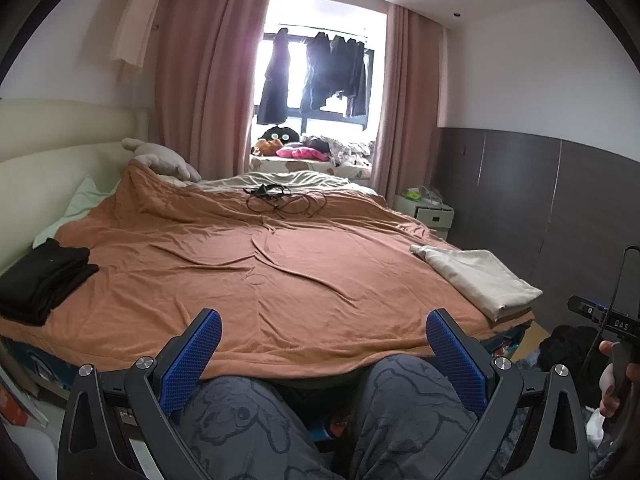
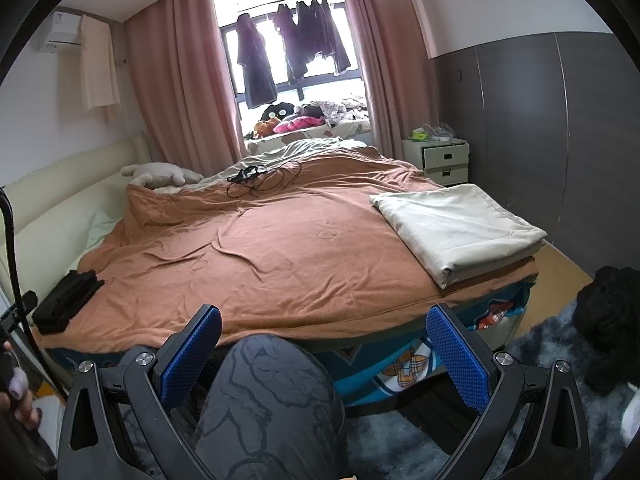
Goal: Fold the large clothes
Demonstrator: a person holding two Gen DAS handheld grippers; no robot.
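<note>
Nothing is held yet, so the folding looks to be between pieces, or not begun. A black folded pile (image 1: 44,280) is seen at the left of the orange blanket (image 1: 260,272). A cream folded cloth (image 2: 460,228) lies near the right edge of the bed. A dark heap (image 2: 608,320) is seen on the floor at the right; it may be the next thing to be picked up, but that cannot be told.

The left gripper (image 1: 324,352) and the right gripper (image 2: 324,350) are held low above the person's knees, pointed at the bed. Both tongs are spread wide and empty.
</note>
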